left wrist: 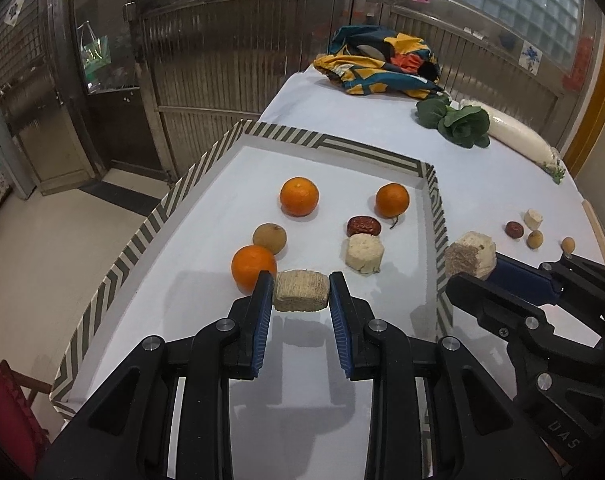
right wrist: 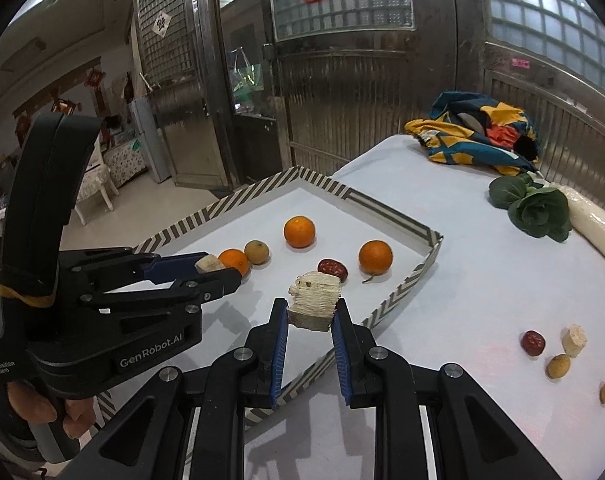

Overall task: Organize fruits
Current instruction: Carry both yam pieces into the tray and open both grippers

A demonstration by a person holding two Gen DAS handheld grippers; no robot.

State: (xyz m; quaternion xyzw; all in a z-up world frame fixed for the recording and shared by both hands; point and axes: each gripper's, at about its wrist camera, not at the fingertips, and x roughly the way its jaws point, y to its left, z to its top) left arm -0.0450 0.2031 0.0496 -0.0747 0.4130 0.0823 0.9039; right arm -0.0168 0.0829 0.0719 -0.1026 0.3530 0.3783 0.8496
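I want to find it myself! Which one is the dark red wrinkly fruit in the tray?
Look at the striped-edged tray on the white table. Near its right wall sits an orange; the red date lies just in front of it, touching a pale sugarcane chunk. It is the tray's only dark red, wrinkled piece.

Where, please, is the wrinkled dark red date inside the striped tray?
In the left wrist view the date lies right of centre, touching the pale fibrous chunk, near the right-hand orange.

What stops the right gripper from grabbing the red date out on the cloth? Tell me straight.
Probably not as things stand: the right gripper is shut on a pale fibrous chunk above the striped tray's rim. The red date lies in the open off to its right, with nothing around it, but the jaws are full.
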